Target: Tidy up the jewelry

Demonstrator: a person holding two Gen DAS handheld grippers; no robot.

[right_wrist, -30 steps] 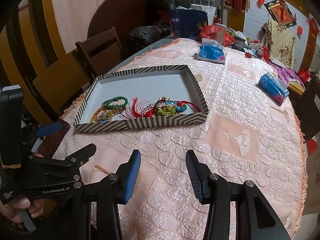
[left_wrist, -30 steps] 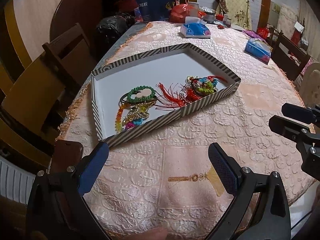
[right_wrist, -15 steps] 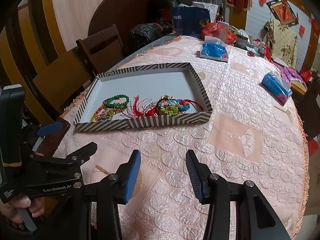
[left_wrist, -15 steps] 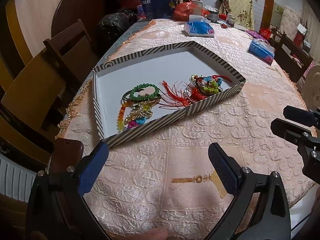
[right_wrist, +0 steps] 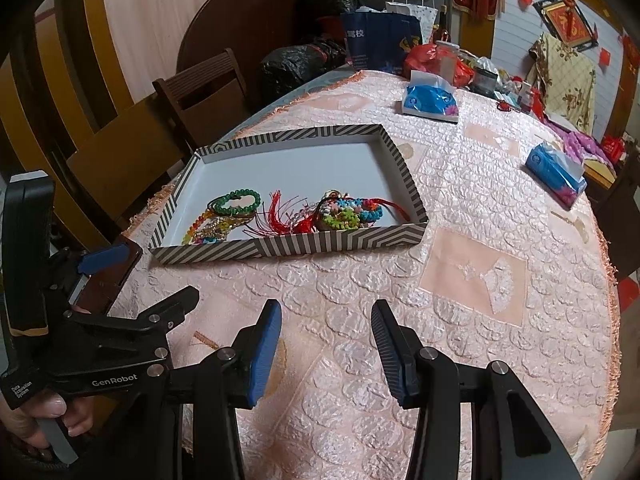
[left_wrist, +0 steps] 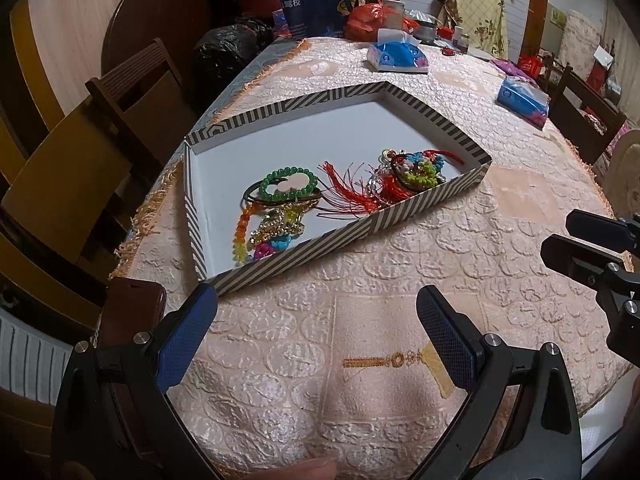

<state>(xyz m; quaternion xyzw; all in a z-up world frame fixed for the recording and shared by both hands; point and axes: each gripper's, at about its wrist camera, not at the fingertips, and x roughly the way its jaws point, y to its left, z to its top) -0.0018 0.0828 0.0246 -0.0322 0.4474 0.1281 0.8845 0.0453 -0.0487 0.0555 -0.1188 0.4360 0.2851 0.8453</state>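
Both tongs, left tongs (left_wrist: 316,320) and right tongs (right_wrist: 326,332), hover open and empty over the table, the striped cardboard tray (left_wrist: 340,236) of tangled beaded jewelry (left_wrist: 280,204) ahead, nearer the left.

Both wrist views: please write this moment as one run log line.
phase: before first grasp | left gripper: open, empty, over tablecloth | right gripper: open, empty | jewelry: tangled in striped tray, untouched

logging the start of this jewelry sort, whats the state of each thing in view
striped box: open, no lid, flat on table
green bead bracelet: lying in box, untouched
red tassel: lying in box, strands spread
beaded charm: in box, tangled with cords
left gripper: jaws open, empty
right gripper: jaws open, empty
tissue pack: opened, tissue sticking up
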